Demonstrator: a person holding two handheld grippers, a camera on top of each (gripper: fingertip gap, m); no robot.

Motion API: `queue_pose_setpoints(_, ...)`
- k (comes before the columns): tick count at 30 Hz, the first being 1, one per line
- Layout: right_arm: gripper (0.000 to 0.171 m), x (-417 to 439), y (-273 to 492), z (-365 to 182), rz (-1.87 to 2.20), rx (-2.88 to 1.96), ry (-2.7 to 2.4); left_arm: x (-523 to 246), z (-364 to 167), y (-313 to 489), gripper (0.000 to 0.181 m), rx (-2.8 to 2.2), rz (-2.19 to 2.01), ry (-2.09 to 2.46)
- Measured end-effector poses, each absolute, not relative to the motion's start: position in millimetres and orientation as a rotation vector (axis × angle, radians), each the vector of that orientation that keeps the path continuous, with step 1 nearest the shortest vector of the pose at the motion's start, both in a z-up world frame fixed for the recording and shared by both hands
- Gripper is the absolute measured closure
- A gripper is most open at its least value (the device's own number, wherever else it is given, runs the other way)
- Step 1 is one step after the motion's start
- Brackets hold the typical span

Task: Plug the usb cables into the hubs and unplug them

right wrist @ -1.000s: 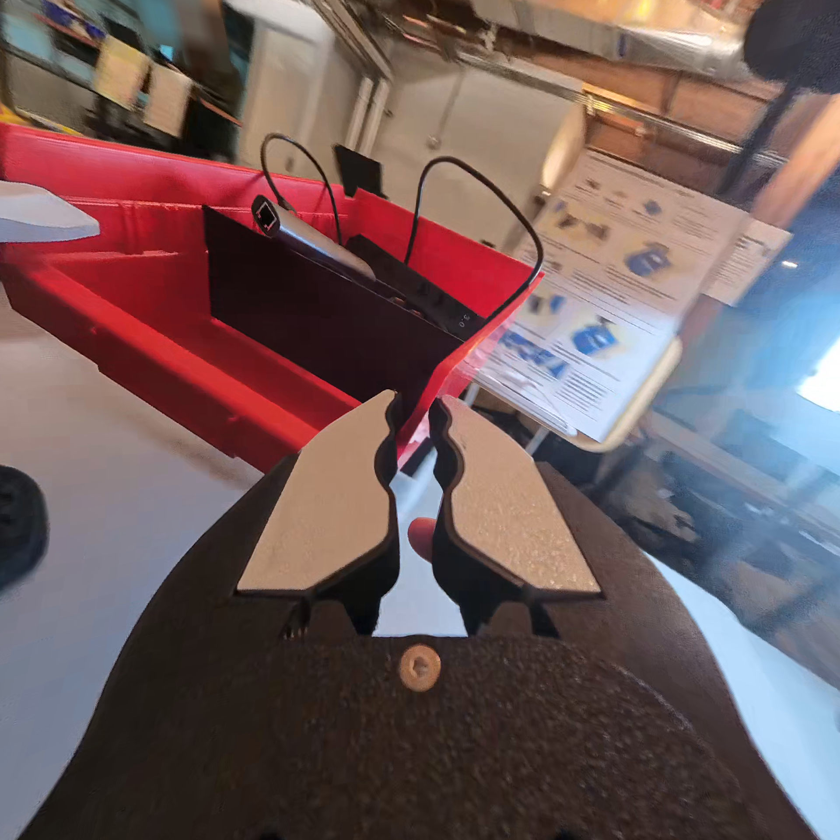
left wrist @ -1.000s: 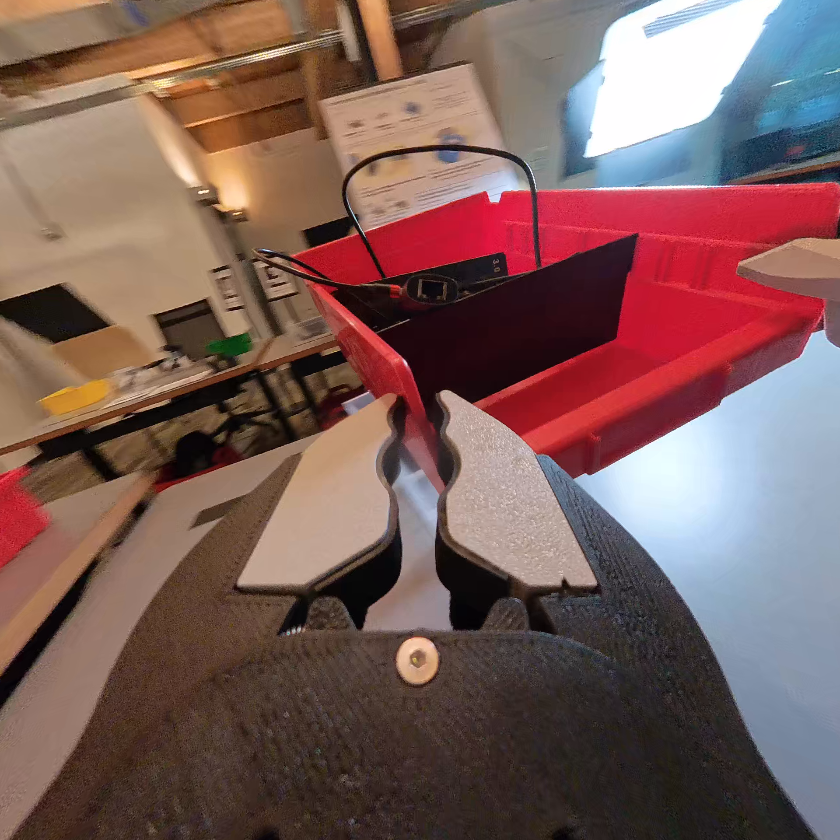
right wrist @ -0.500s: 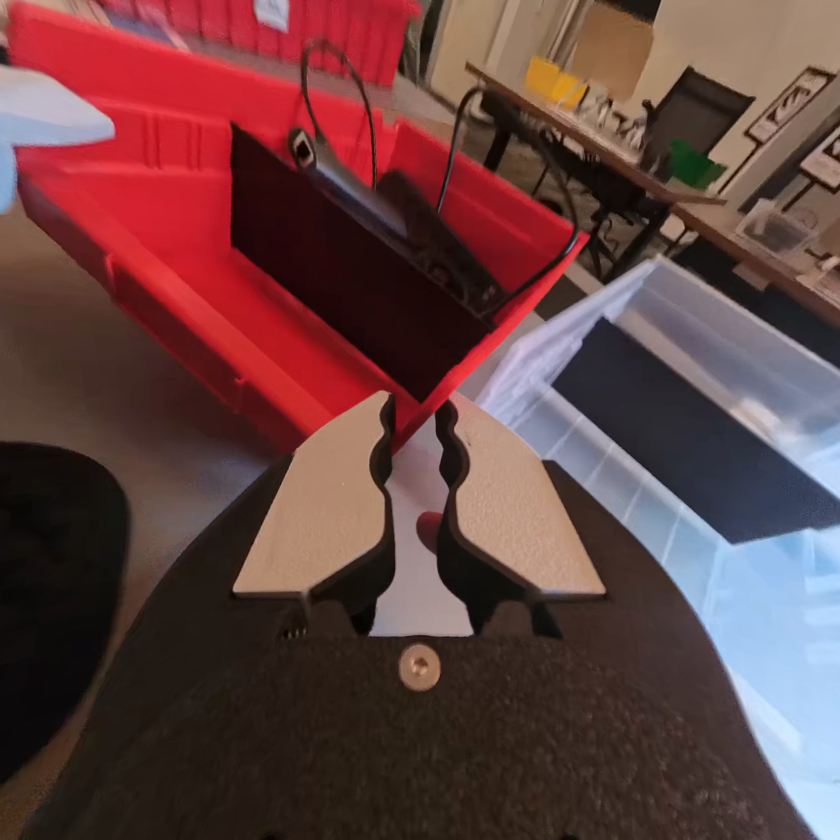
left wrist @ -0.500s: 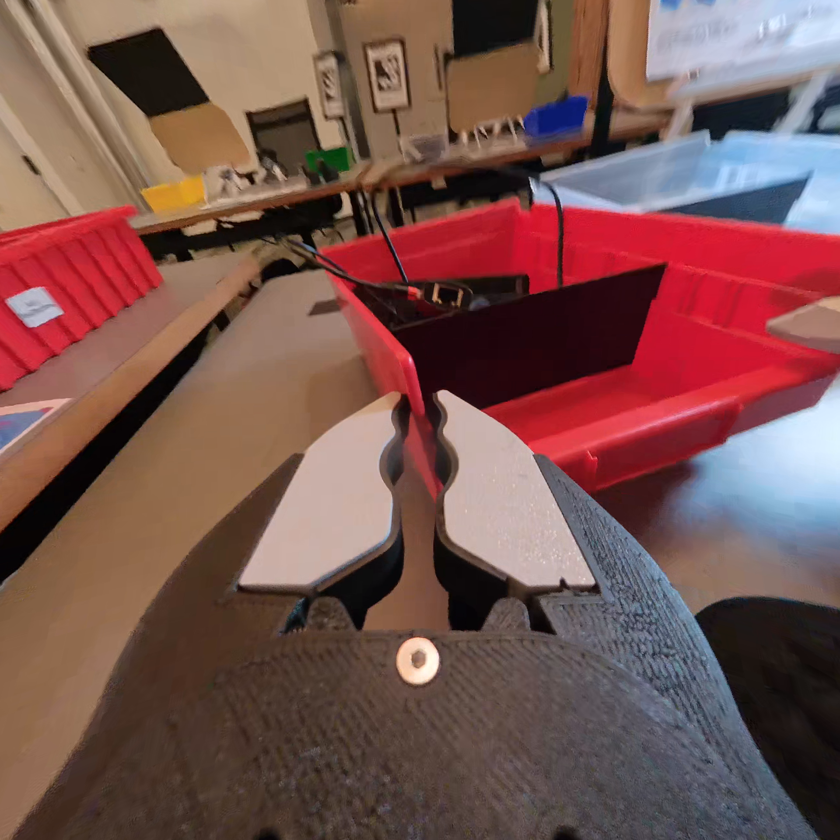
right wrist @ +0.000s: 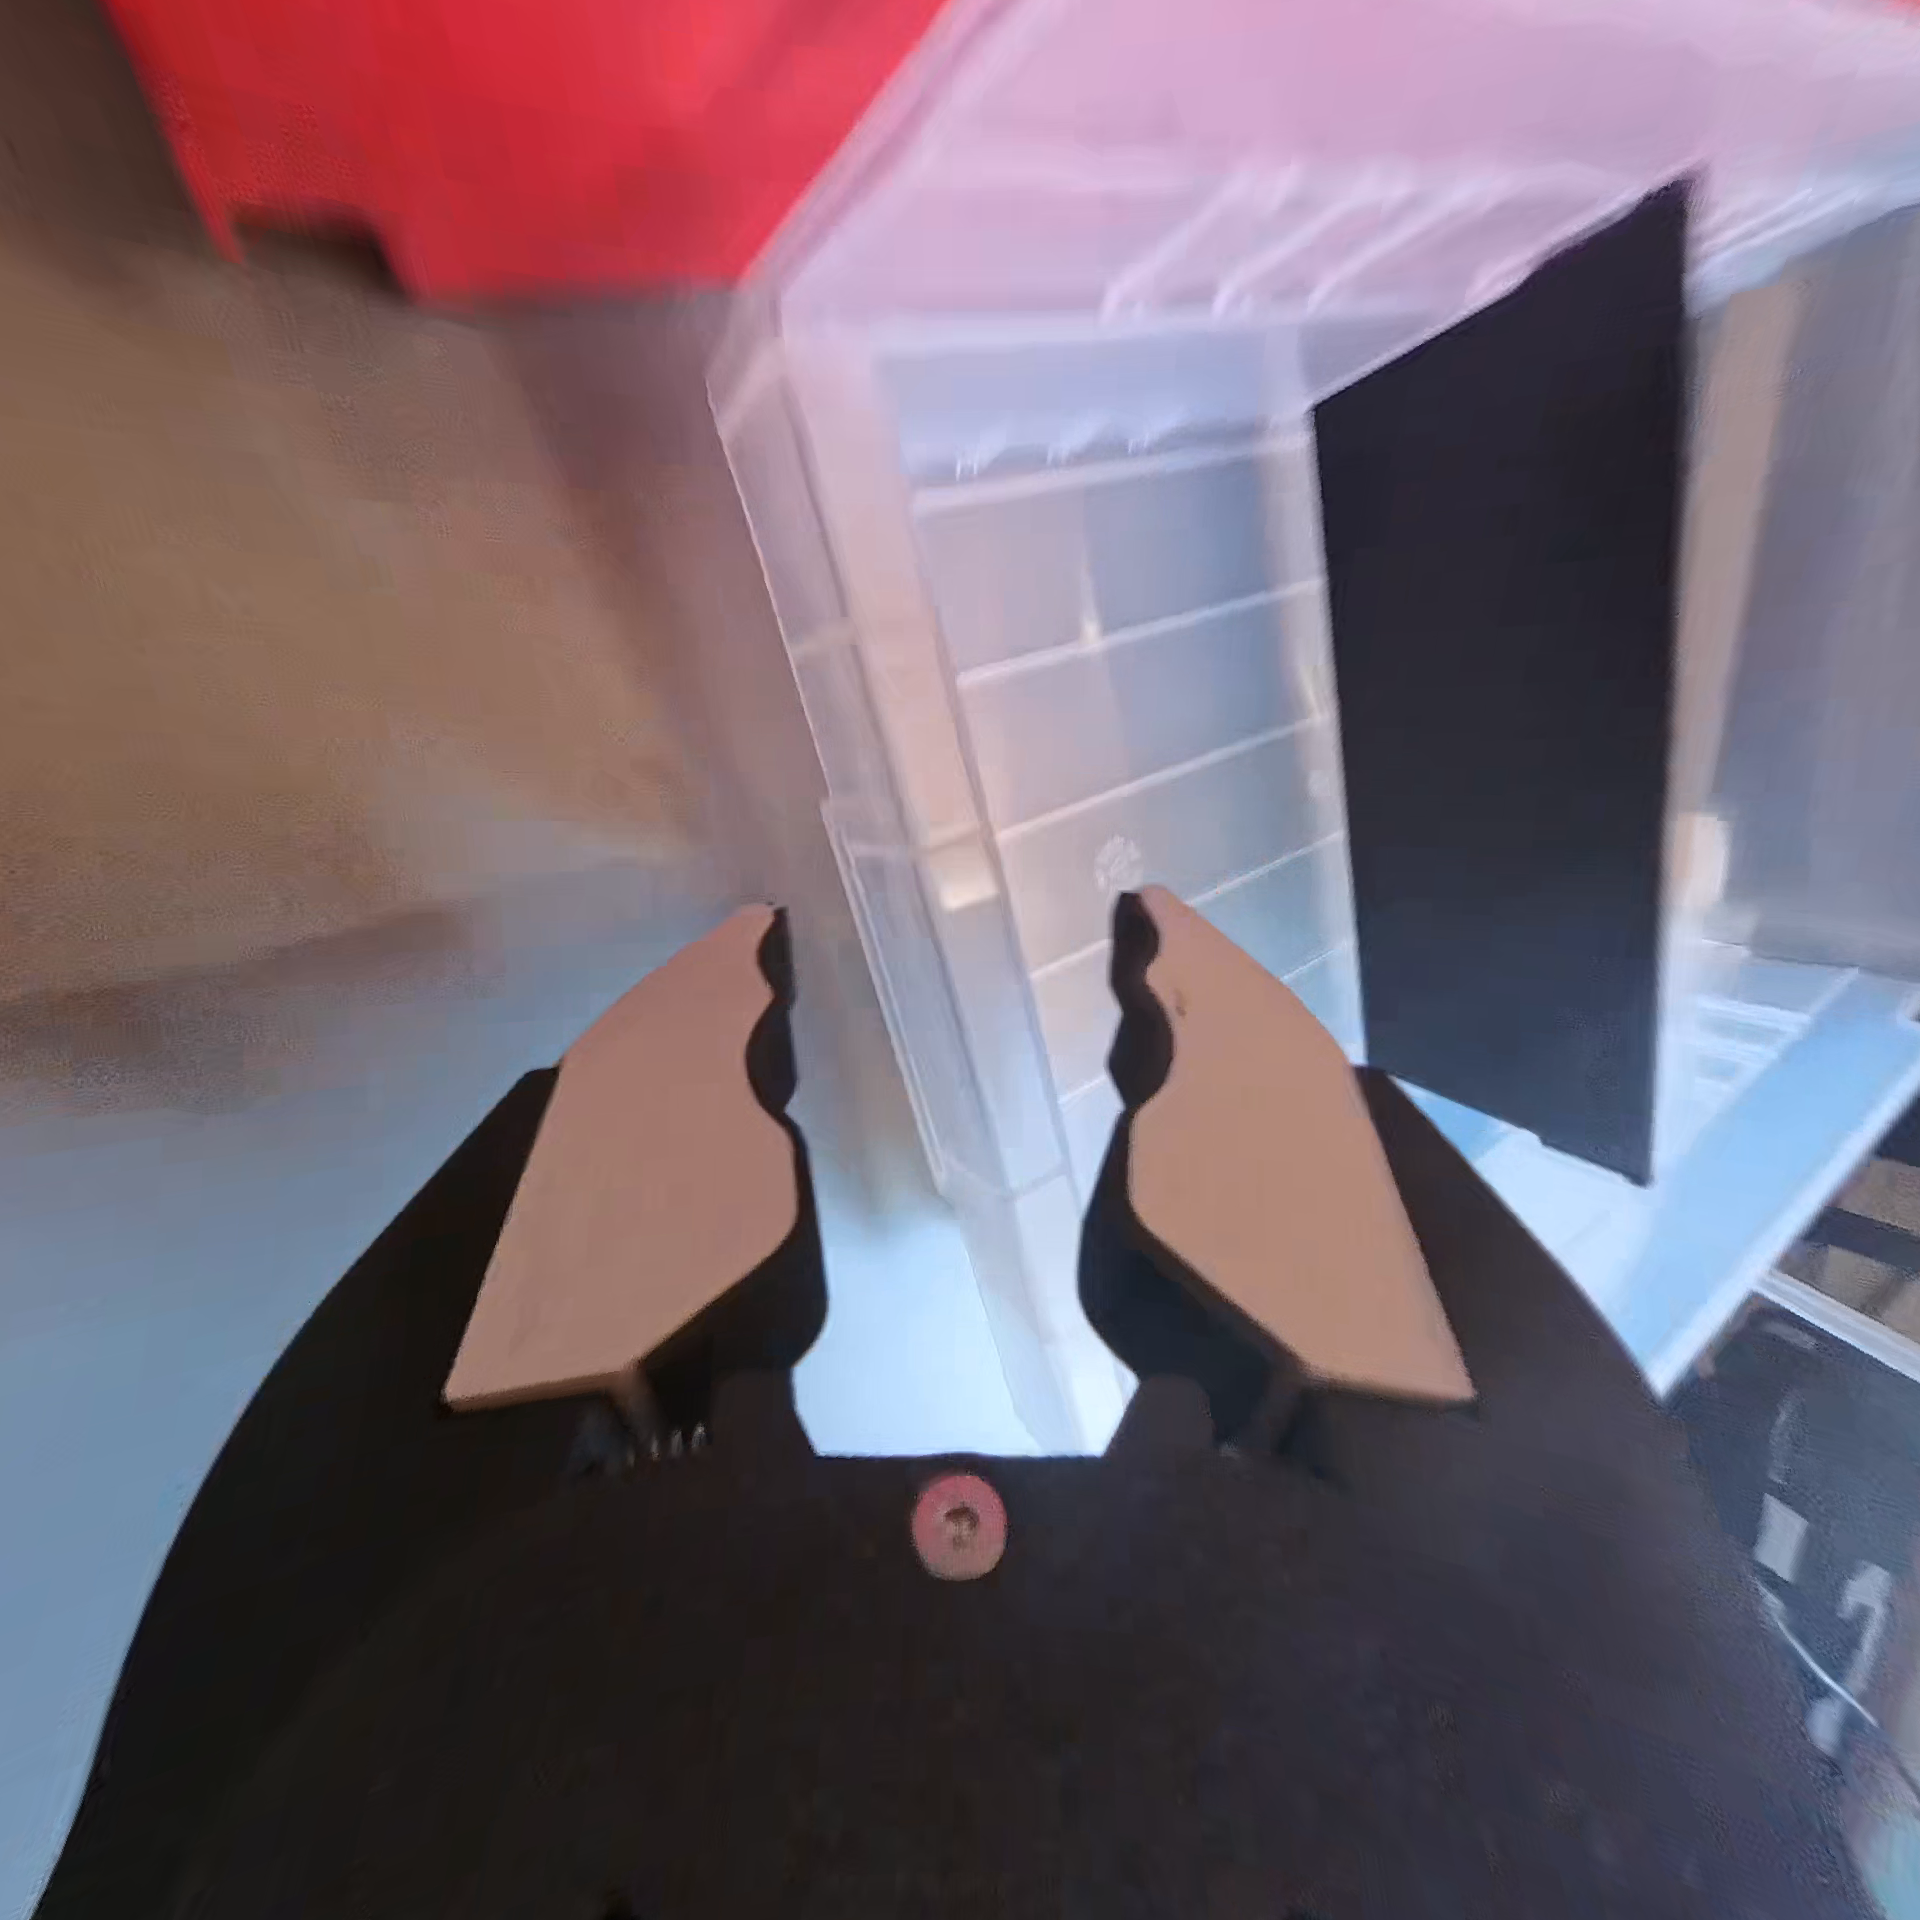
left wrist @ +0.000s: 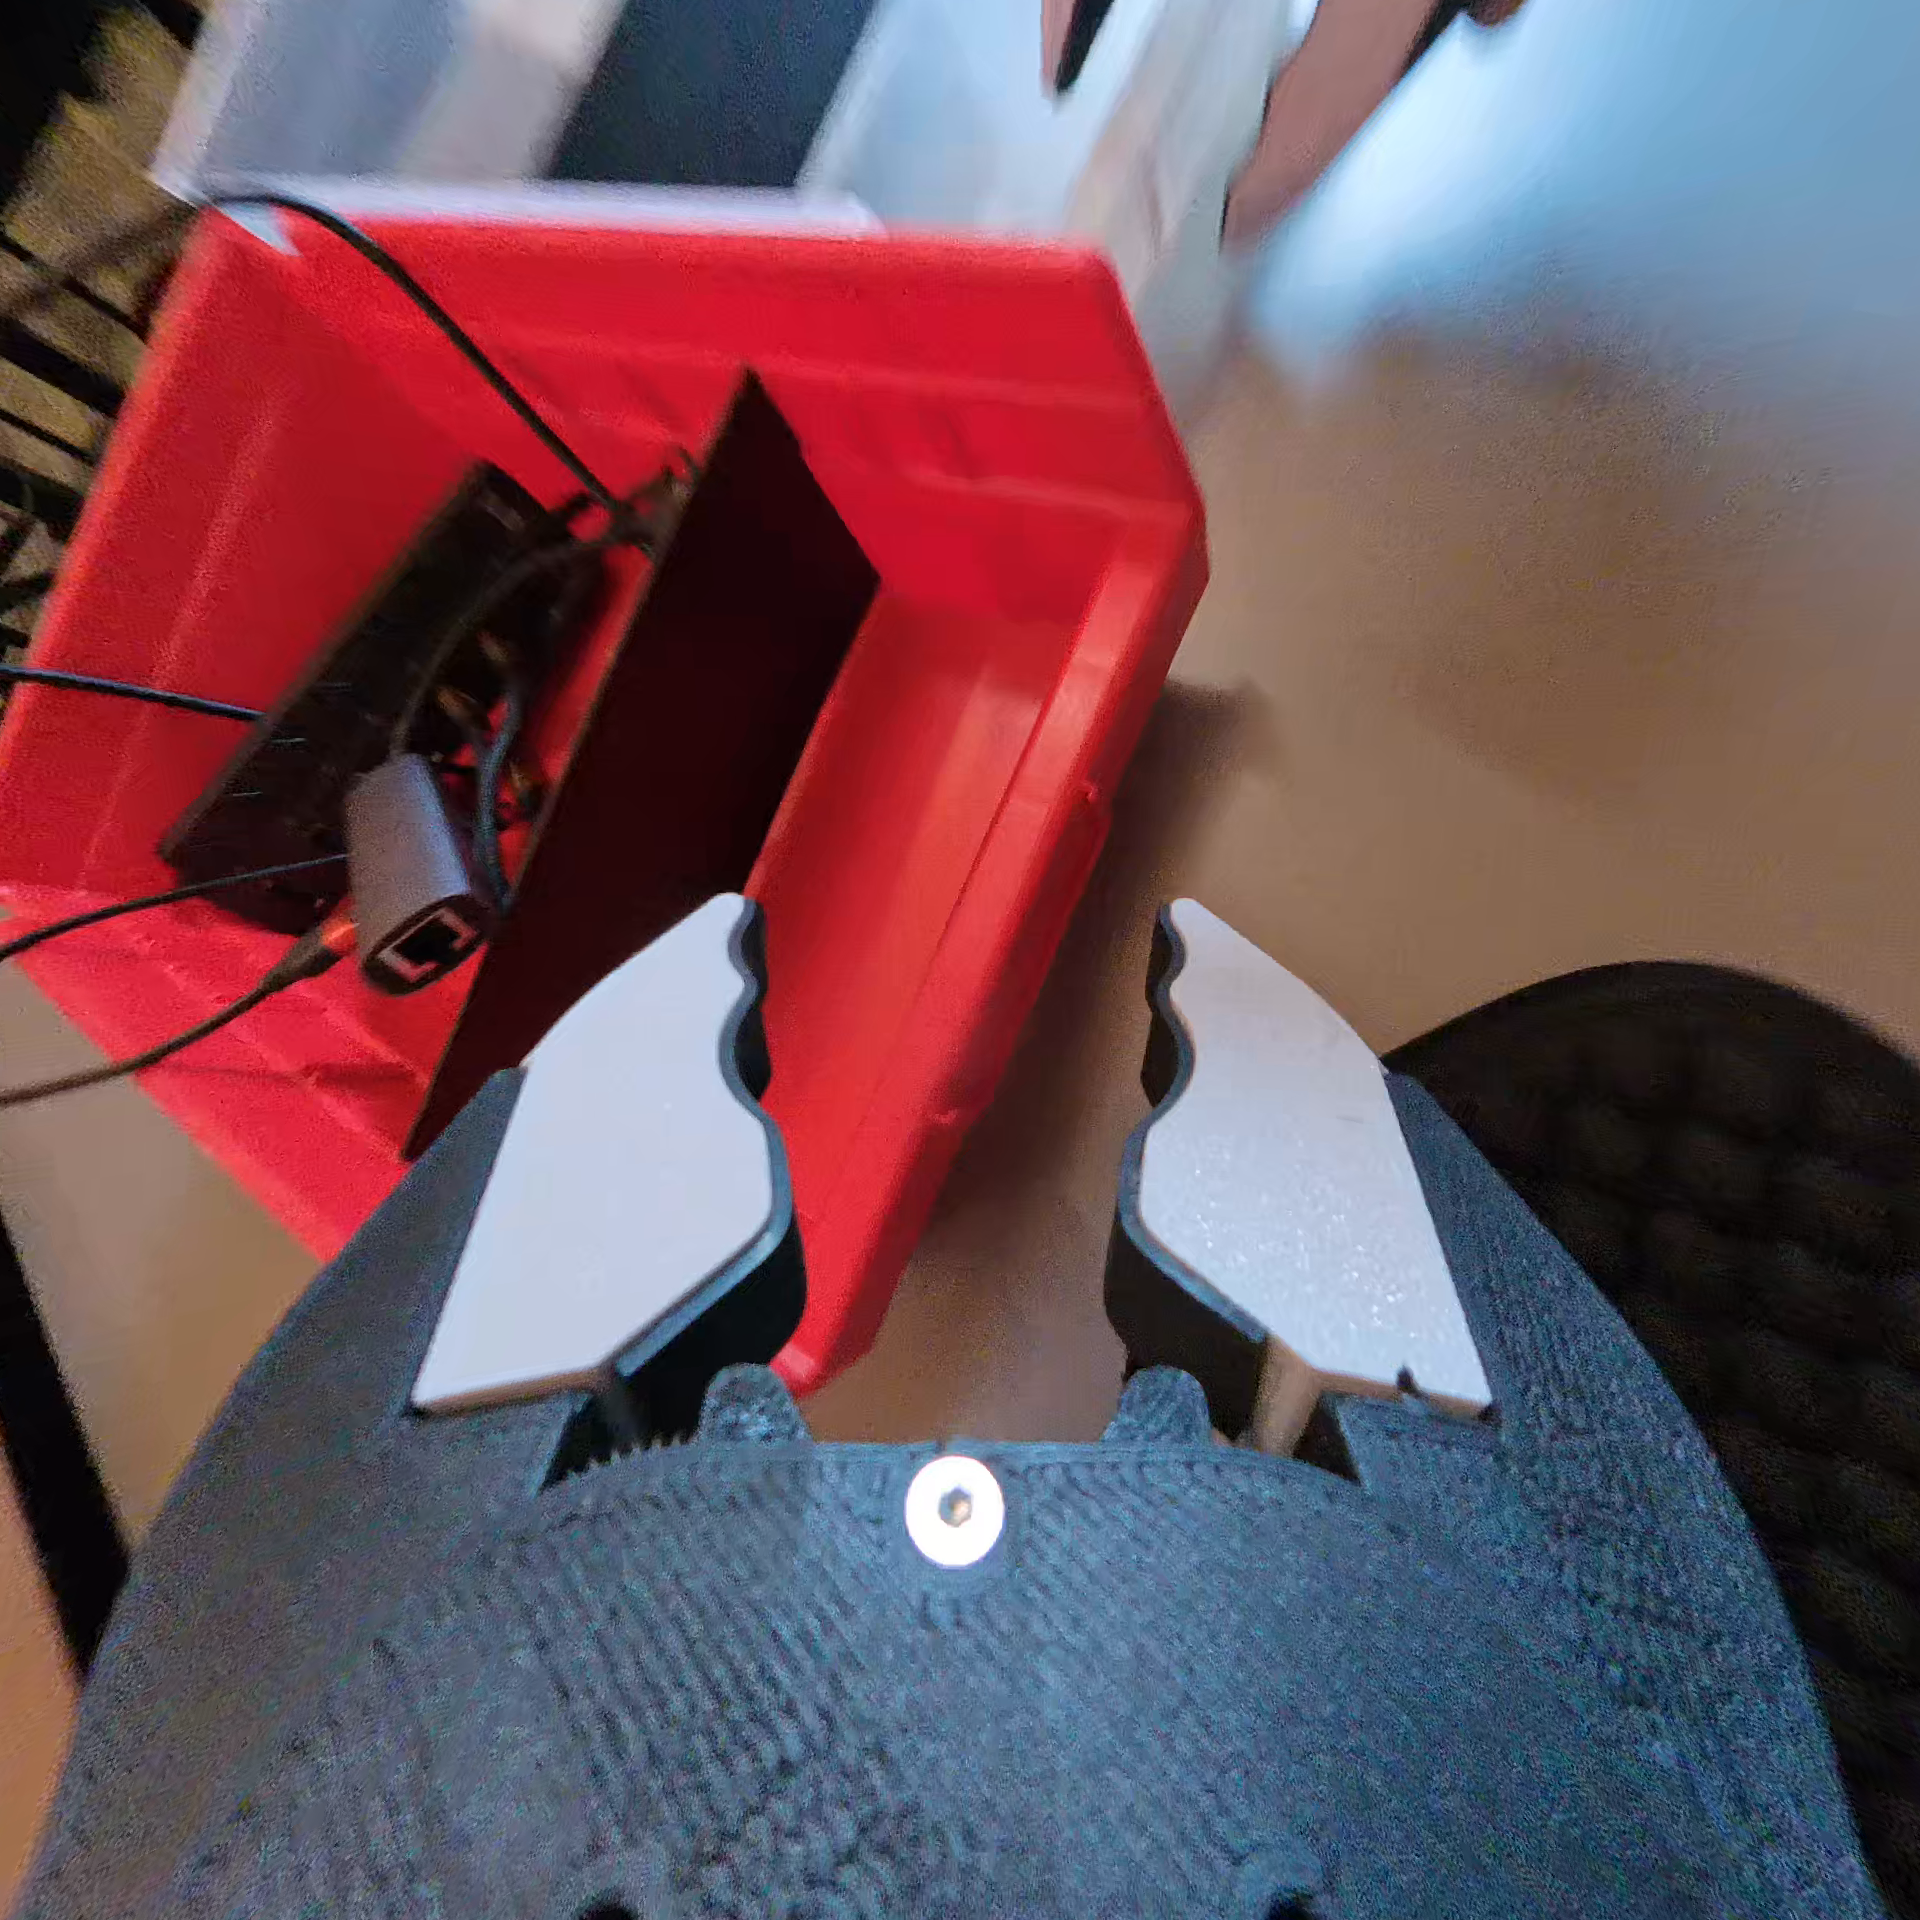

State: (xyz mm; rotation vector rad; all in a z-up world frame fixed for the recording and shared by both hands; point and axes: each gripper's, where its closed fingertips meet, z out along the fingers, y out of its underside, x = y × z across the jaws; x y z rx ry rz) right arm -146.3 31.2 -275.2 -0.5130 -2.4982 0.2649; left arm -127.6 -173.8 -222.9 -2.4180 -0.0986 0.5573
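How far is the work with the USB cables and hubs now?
Done: the red bin rests on the table, released. In hand: nothing; left gripper and right gripper are open. Left: the hubs and cables lie untouched in the bin; plug states are blurred.

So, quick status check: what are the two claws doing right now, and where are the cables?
Left gripper open, empty, over red bin wall. Right gripper open, empty, at clear bin. Hubs and cables behind black divider, untouched.

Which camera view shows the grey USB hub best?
The left wrist view: the grey USB hub lies in the red bin, left of the black divider, with cables. The right wrist view shows no hub, only a red blur.
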Motion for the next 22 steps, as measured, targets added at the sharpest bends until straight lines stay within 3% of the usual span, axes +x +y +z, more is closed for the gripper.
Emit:
queue_pose_setpoints(1, 0.125, -149, 42, -282, 0.2, -0.479, -2.489, -133, -237, -171, 0.131, -2.496, 0.576, -0.057)
queue_pose_setpoints(4, 0.137, -134, 62, -281, 0.115, -0.437, -2.487, -144, -273, -172, 0.136, -2.677, 0.577, 0.038)
queue_pose_setpoints(6, 0.137, -108, 77, -282, 0.098, -0.482, -2.522, -142, -279, -168, 0.145, -2.673, 0.52, 0.082)
queue_pose_setpoints(16, 0.135, 43, 180, -279, 0.003, -0.808, -2.347, -158, -278, -173, 0.146, -2.568, 0.594, 0.155)
queue_pose_setpoints(22, 0.138, 52, 258, -278, -0.133, -0.845, -2.245, -182, -280, -167, 0.149, -2.561, 0.564, 0.168)
